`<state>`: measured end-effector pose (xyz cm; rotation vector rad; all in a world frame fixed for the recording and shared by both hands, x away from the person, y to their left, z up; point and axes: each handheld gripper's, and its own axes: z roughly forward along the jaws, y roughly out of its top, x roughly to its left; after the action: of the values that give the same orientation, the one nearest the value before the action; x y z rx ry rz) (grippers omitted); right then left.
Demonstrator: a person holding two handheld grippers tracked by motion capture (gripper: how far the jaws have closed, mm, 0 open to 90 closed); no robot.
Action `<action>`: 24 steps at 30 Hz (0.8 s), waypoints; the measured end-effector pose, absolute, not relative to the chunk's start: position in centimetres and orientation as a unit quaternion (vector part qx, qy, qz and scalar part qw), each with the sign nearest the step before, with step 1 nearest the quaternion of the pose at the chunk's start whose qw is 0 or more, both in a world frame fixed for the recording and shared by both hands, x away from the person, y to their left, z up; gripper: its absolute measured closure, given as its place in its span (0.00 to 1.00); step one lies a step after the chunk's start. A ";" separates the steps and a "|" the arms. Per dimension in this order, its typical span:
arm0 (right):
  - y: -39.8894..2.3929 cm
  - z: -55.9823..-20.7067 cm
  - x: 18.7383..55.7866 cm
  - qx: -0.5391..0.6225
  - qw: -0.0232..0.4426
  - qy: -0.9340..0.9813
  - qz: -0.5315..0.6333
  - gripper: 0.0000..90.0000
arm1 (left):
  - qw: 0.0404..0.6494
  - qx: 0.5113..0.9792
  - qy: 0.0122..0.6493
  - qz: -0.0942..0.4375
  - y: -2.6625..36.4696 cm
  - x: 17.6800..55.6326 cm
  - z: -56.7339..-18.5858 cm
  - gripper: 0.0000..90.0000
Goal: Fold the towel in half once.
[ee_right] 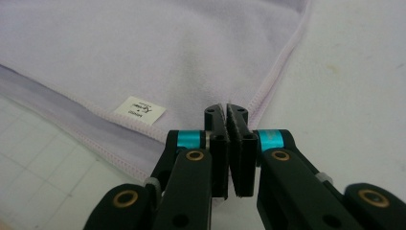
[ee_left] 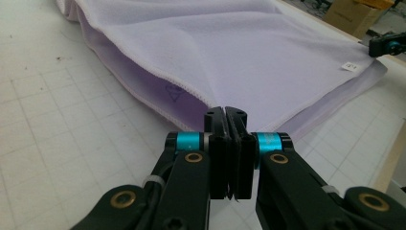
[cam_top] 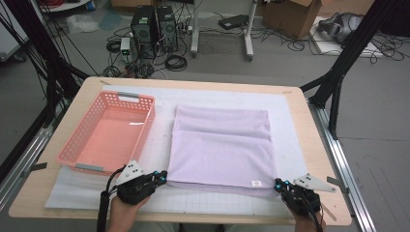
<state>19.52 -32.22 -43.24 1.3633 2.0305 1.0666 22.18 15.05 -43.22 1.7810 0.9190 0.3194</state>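
A lilac towel (cam_top: 220, 147) lies folded on the white mat (cam_top: 159, 193) in the middle of the table (cam_top: 309, 140), with an empty pink basket (cam_top: 145, 104) just to its left. The left gripper (cam_top: 162, 178) sits at the towel's near left corner and the right gripper (cam_top: 279, 183) at its near right corner, beside the small label (cam_top: 256, 183).

In the left gripper view the jaws are pressed together at the corner of the upper layer, where the hem comes to a point; they appear to pinch that corner, though the cloth between them is hidden. In the right gripper view the jaws are likewise closed at the hem's corner, and whether they hold one layer or both cannot be told.

The step looks like another fold, carrying the near edge away. To do it well, both corners should rise together and level, keeping the edge taut so the far corners meet squarely.

Both hands come in low from the table's near edge, the grippers lying nearly flat and pointing forward, angled slightly inward.
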 end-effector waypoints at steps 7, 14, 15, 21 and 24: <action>-32.0 -43.6 19.4 0.494 0.224 0.755 0.368 0.96 | 0.523 0.749 0.385 0.129 14.9 22.1 -43.4 0.98; -31.8 -42.8 18.5 0.490 0.230 0.757 0.365 0.97 | 0.522 0.747 0.391 0.129 15.4 22.0 -43.3 0.98; -31.9 -42.7 18.3 0.490 0.232 0.756 0.366 0.97 | 0.522 0.746 0.393 0.128 15.5 22.0 -43.3 0.98; -31.7 -42.8 17.8 0.499 0.216 0.762 0.352 0.96 | 0.485 0.766 0.405 0.114 14.9 22.0 -44.2 0.97; -31.8 -43.7 18.2 0.506 0.204 0.765 0.342 0.81 | 0.469 0.765 0.424 0.119 14.8 22.4 -44.8 0.78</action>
<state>18.23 -31.78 -43.66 1.4117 2.1340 0.9553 22.36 14.81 -44.85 1.8760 1.0404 0.2925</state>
